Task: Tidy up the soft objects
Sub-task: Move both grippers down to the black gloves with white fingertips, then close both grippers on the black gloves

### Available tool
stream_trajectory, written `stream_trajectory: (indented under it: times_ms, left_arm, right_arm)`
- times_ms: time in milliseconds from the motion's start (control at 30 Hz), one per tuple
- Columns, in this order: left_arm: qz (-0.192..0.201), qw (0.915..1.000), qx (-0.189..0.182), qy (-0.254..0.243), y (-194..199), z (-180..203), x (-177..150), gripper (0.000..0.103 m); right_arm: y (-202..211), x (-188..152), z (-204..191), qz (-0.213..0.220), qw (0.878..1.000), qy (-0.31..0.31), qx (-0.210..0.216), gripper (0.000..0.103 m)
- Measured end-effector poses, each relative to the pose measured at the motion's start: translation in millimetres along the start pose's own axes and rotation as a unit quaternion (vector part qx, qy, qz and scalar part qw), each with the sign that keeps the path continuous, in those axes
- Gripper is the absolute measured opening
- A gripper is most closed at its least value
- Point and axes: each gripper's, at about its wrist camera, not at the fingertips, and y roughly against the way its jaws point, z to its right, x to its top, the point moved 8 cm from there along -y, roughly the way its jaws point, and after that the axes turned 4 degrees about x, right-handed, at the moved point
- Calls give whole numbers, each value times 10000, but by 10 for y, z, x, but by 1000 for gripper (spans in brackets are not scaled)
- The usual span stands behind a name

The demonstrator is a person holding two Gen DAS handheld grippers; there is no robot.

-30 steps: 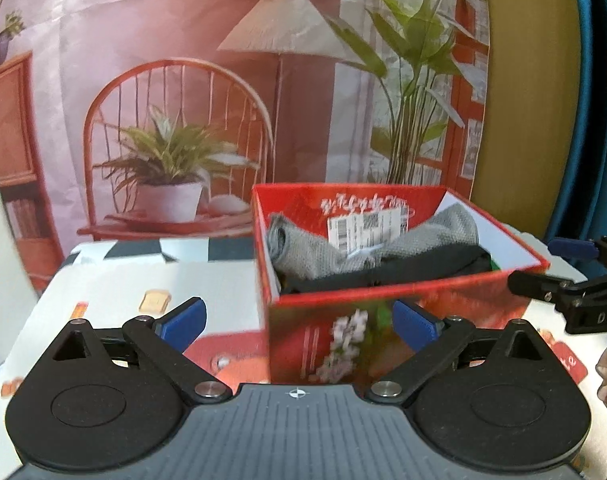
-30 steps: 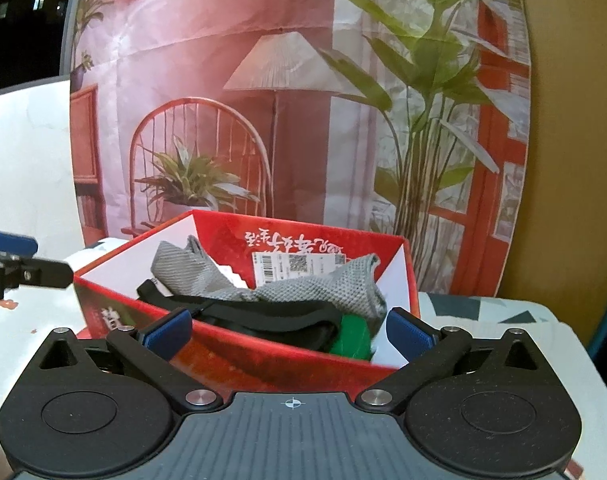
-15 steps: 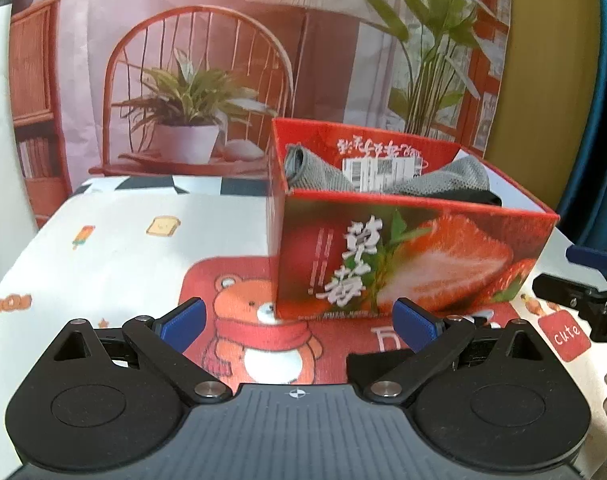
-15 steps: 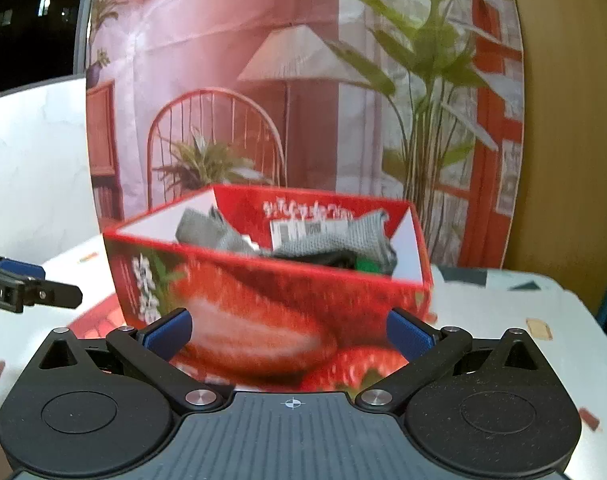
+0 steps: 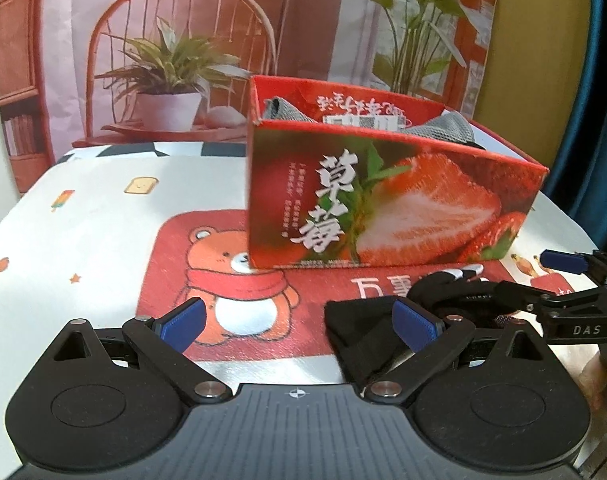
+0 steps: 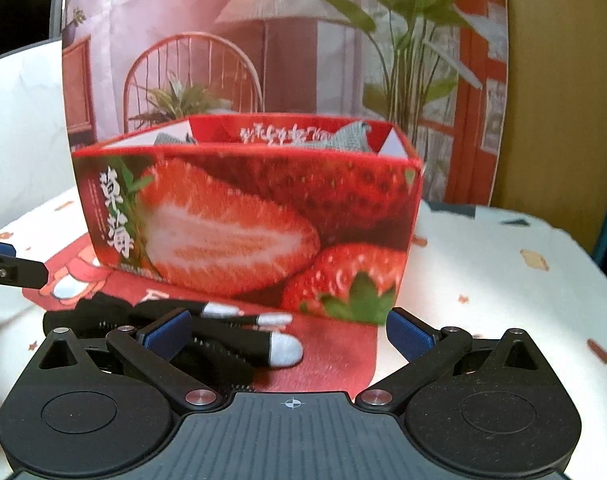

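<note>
A red strawberry-print box [image 5: 391, 204] [image 6: 247, 224] stands on the table, with grey fabric [image 5: 459, 132] [image 6: 343, 138] showing over its rim. A black glove with pale fingertips [image 6: 239, 332] [image 5: 443, 288] lies flat on the red bear mat in front of the box. My left gripper [image 5: 299, 318] is open, low over the mat, its right finger over the glove's cuff end. My right gripper [image 6: 287, 330] is open too, just above the glove's fingers, its left finger over them. Each gripper's tip shows at the edge of the other view: the right gripper [image 5: 543, 280], the left gripper [image 6: 7, 264].
A white cloth with small cartoon prints [image 5: 83, 200] covers the table, and the red bear mat [image 5: 239, 280] sits in its middle. A printed backdrop of a chair, plants and a lamp [image 5: 175, 40] hangs behind. A blue curtain [image 5: 599, 120] hangs at the right.
Both grippers have dropped from box-rim height to just above the mat and pulled back a little. The black glove in front of the box has come into view. Both stay open.
</note>
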Motion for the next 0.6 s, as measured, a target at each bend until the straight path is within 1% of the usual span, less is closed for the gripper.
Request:
stream_trajectory:
  times_ms: [100,167,200,267,367,433,500,567,600]
  left_arm:
    - [-23,10000,-64,13,-29,20,-14,98]
    - [-43,9999,-142,24,-61,44,-23,96]
    - [-70,9998,-202,6,-88,67,-29,92]
    - [-116,9995,-294,-28,-137,118,-42,85]
    - [-127,9990,-411,-124,-219,197,-57,84]
    - [-181,9985,-485,-177,-280,242,-79,81]
    - [-265,9980,-548,-185,-338,268,-109,74]
    - [-306,9975,-624,-123,-381,275,-131,73]
    - [-295,9974,-657,-82,-392,274,-134,69]
  right_arm:
    - [-32,-18,-30,-72,9999,73,82,102]
    - [-55,-12,-45,-106,9998,57,176,99]
    - [-76,1,-50,-135,9996,35,235,95]
    - [-108,23,-83,-166,9993,19,336,92]
    - [-181,68,-154,-219,9987,51,467,92]
    - [-242,83,-191,-273,9982,31,539,90]
    - [-287,73,-214,-307,9978,11,586,89]
    - [-321,38,-221,-350,9976,-22,593,88]
    - [-329,22,-222,-374,9975,-33,604,85]
